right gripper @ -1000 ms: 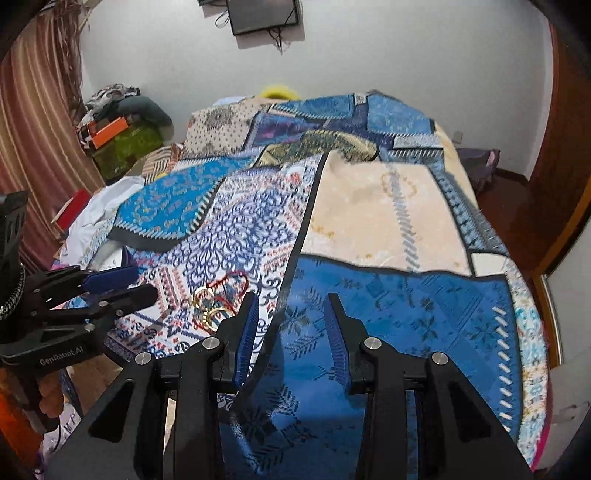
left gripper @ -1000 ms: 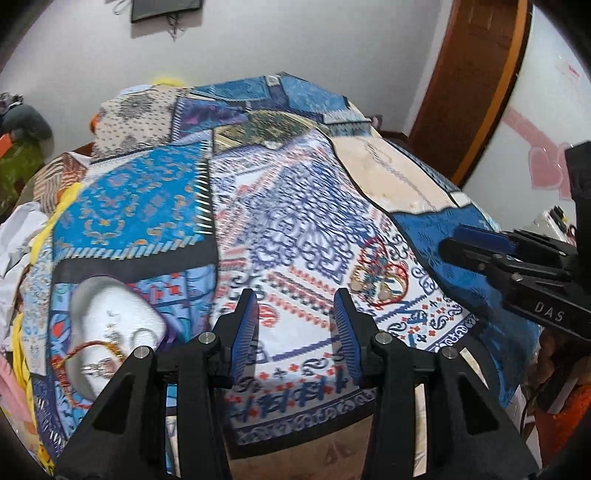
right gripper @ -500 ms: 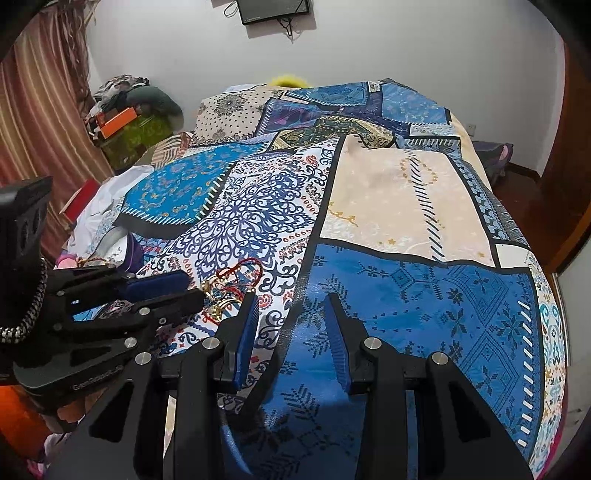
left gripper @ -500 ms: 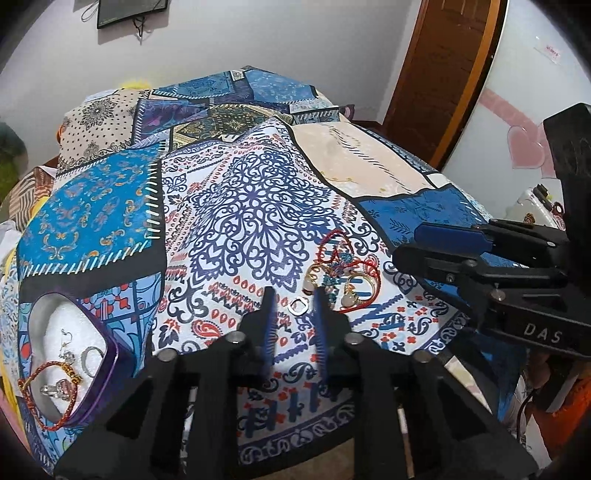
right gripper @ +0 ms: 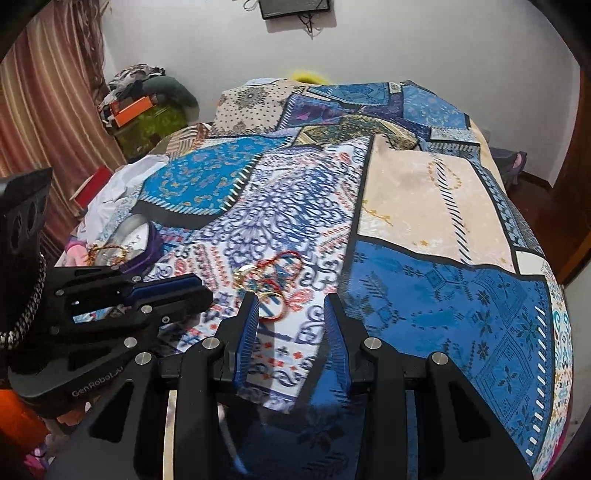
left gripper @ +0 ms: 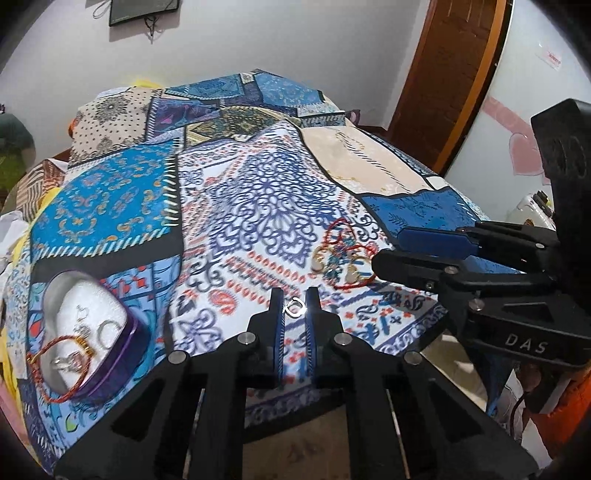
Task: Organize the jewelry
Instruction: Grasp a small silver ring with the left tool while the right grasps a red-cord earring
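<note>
Both wrist cameras sit close above the bed's near edge, looking forward and downward along their own fingers across the patchwork bedspread (left gripper: 258,206) toward the far wall, sharing the jewelry pile (right gripper: 267,284), the purple box (left gripper: 88,339) and each other's gripper.

- A big bed cover (right gripper: 424,206) with blue, white and cream patches lay over the bed.
- A dark screen (right gripper: 294,8) hung high on the white wall (right gripper: 406,48), with wires dangling under it.
- A brown wooden door (left gripper: 448,74) stood at the right in the left view.
- A striped curtain (right gripper: 40,122) hung at the left.
- A heap of clothes and boxes (right gripper: 147,103) sat in the far corner.
- A pink heart (left gripper: 522,147) was stuck on the pale wall.
</note>
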The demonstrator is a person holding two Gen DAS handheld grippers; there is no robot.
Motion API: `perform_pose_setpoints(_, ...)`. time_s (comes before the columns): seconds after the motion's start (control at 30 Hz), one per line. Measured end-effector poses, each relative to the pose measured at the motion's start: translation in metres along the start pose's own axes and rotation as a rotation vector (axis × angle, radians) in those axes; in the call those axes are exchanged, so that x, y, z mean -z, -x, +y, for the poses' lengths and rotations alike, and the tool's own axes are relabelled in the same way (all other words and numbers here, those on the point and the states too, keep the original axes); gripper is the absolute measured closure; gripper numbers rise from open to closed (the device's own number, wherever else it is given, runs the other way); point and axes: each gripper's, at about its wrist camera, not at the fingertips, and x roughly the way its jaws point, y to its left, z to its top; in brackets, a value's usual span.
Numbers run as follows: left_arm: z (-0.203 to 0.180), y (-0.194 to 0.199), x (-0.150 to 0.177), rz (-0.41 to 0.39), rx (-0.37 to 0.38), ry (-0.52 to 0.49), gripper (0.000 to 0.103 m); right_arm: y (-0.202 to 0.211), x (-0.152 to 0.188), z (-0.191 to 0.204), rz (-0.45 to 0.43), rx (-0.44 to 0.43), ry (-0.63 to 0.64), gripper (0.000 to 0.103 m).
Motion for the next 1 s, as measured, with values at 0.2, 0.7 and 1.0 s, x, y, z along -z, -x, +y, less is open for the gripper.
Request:
perform_pose_setpoints(0.2,0.014,0.015,0.004,-0.029,-0.027,0.032,0.094,0.003,-0.001,0.02,-0.032,-0.048,0.042,0.07)
perform_pose_setpoints(0.7,0.024,0.021,0.01,-0.046,-0.025,0.058,0.093,-0.019,-0.003,0.014,0.015,0.004,0.032,0.08)
perform_pose_setpoints(1.0,0.027,0.021,0.011,-0.044,-0.026,0.071,0.093,-0.021,-0.003,0.008,0.008,0.043,0.034,0.088)
